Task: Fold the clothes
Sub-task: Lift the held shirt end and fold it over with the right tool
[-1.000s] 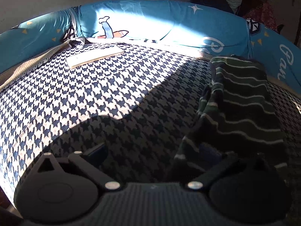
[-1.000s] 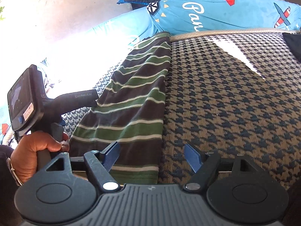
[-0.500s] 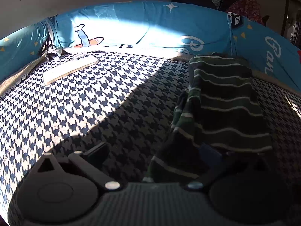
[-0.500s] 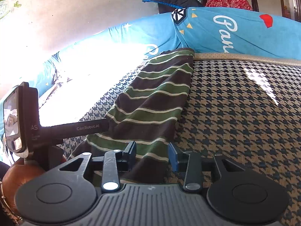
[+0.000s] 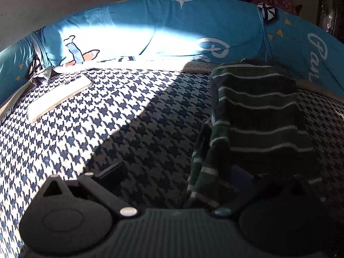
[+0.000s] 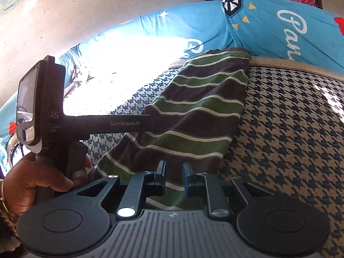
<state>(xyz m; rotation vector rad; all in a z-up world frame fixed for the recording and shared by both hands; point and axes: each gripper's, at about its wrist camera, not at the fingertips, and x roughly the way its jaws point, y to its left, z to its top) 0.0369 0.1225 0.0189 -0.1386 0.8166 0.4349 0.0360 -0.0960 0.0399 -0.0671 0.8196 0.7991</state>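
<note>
A striped garment [image 6: 200, 116], folded into a long narrow strip with dark, green and thin white bands, is laid on the houndstooth-patterned cover [image 6: 290, 133]. Its far end is set against the blue printed bolster [image 6: 279, 28] at the back edge.

In the right wrist view, the right gripper [image 6: 173, 177] is seen at the near end of the garment. Its blue-padded fingers [image 6: 187, 177] are drawn close together, with a narrow gap between them, and the near hem of the fabric is seen in that gap. Whether cloth is actually pinched cannot be told from this view. The left gripper's body is seen side-on at the left edge of the garment, held by a hand [image 6: 32, 185] at its handle.

In the left wrist view, the left gripper [image 5: 176, 173] is spread wide. One finger [image 5: 109, 172] is over bare cover; the other is in deep shadow at the lifted, rumpled near-left edge of the garment [image 5: 258, 116]. No cloth is seen between the two fingers.

A pale flat phone-like object [image 5: 60, 96] is noted on the sunlit part of the cover, well apart from the garment.
</note>
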